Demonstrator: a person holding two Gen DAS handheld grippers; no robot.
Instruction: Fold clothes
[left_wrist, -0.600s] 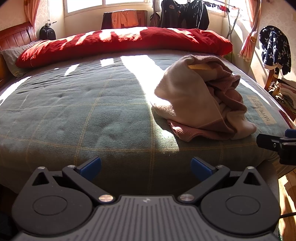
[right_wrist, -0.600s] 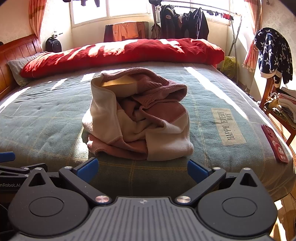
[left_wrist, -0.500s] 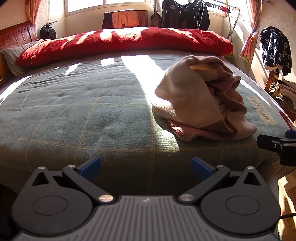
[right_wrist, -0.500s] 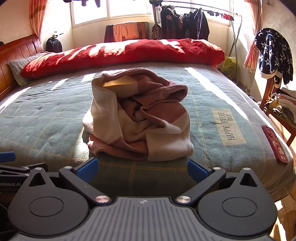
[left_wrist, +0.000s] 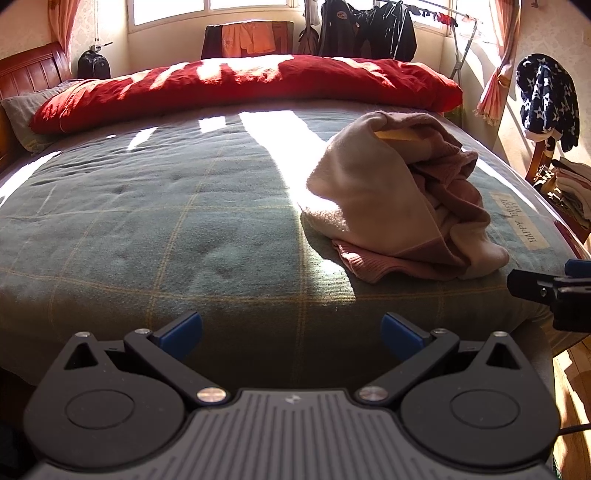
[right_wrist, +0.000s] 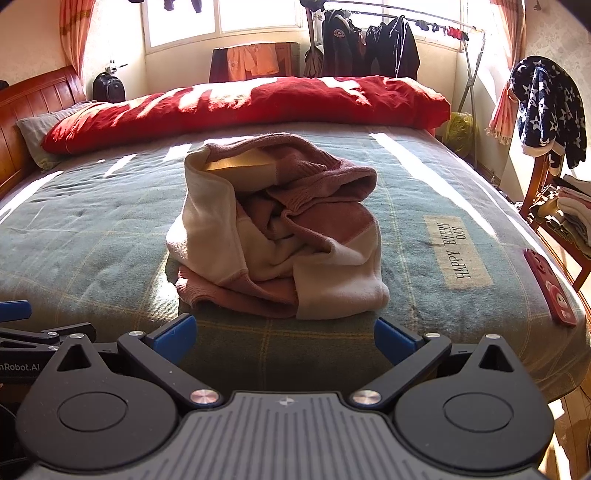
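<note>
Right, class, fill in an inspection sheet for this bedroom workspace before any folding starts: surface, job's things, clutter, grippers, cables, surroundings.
Surface: green plaid bedspread on the bed, streaked with sunlight, with a sewn label reading HAPPY EVERY DAY.
Job's things: one pink and cream sweater, crumpled in a heap near the foot of the bed, unfolded.
Clutter: red flat object at the bed's right edge; red duvet bunched along the far side.
Grippers: left gripper and right gripper both open, fingers empty, short of the sweater.
Cables: one thin cable beside the left gripper.
Surroundings: clothes rack by the window, starred garment on a chair.
</note>
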